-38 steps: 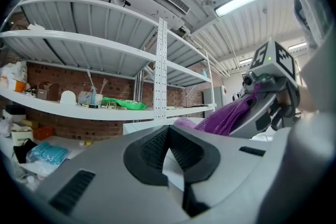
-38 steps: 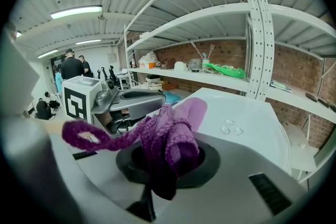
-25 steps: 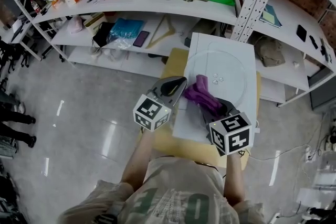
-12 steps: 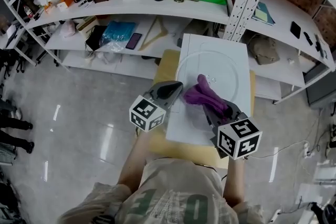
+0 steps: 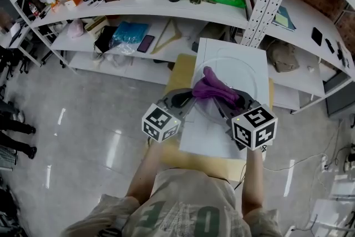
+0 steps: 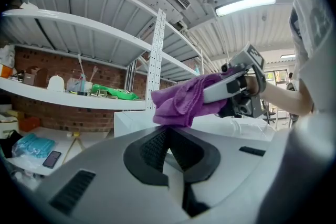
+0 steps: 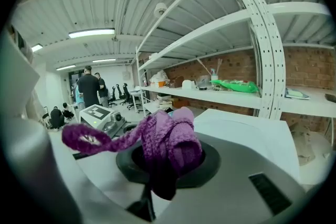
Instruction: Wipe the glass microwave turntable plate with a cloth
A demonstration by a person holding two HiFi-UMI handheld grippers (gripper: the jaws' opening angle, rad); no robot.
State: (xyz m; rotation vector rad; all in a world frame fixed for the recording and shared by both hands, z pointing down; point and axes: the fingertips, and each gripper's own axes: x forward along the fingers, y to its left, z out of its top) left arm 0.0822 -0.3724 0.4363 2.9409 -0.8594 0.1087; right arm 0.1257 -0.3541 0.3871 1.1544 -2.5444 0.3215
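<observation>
The glass plate (image 5: pixel 244 72) lies flat on a white board (image 5: pixel 213 139), toward the board's far edge, and the board rests on a wooden tabletop (image 5: pixel 194 162). The right gripper (image 5: pixel 236 101) reaches in from the board's near right corner with its jaws clamped on a purple cloth (image 5: pixel 213 89). The cloth is bunched up at the jaws, with one loose loop trailing off to the side, and it sits over the near left part of the plate. The left gripper (image 5: pixel 186 98) comes in at the board's left edge, its tip right at the plate's left rim. Its fingers are drawn together (whether the rim is pinched between them, I cannot tell). White shelves (image 5: pixel 138 5) with clutter stand beyond the tabletop's far edge.
</observation>
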